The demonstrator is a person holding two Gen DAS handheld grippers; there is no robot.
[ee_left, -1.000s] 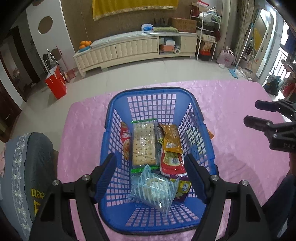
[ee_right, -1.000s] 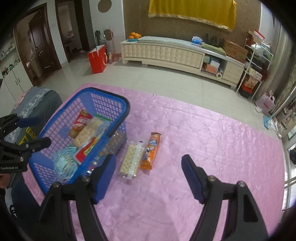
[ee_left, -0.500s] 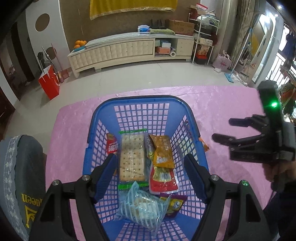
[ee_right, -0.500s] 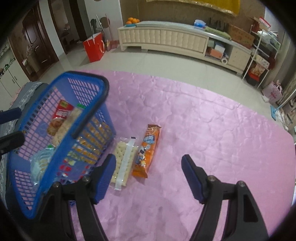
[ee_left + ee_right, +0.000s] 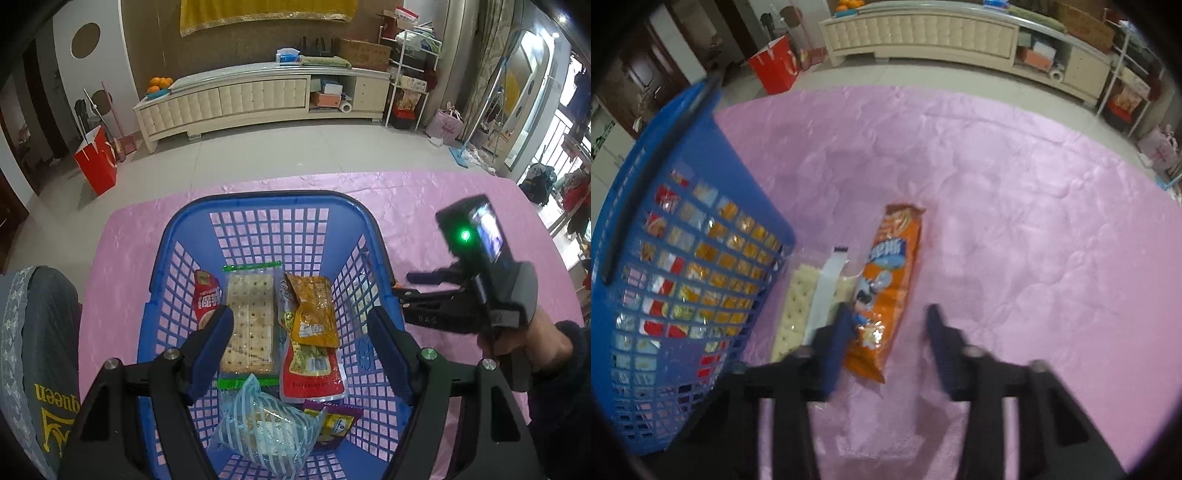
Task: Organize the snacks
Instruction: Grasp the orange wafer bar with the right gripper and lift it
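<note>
The right hand-held gripper [image 5: 886, 325] is held wide around the long orange snack packet [image 5: 886, 288], beside the blue plastic basket [image 5: 665, 236].

Orange snack packet [image 5: 886, 291] beside blue basket [image 5: 683, 258]

Left wrist views basket [image 5: 373, 236] from above; right, low beside it

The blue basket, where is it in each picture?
Left wrist view: the blue basket fills the lower middle, snacks inside, under the open left gripper.
Right wrist view: it stands at the left edge, side wall showing.
Shared landmark: the red paper bag on the floor.
</note>
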